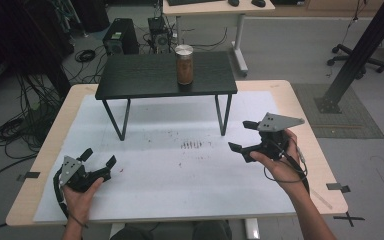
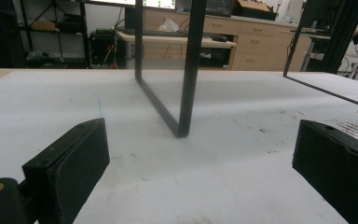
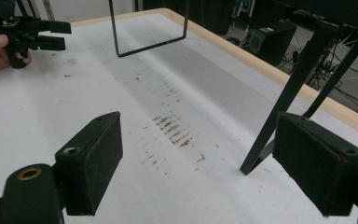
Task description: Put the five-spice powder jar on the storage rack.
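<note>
My right gripper (image 1: 241, 136) and left gripper (image 1: 99, 160) gape empty. The brown-filled glass jar with silver lid (image 1: 184, 64) stands near the small black raised shelf's (image 1: 145, 80) front edge; a careless reach could tip it off.

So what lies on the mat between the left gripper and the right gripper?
In the high view, between the left gripper and the right gripper the white mat holds nothing but brown smudges.
</note>
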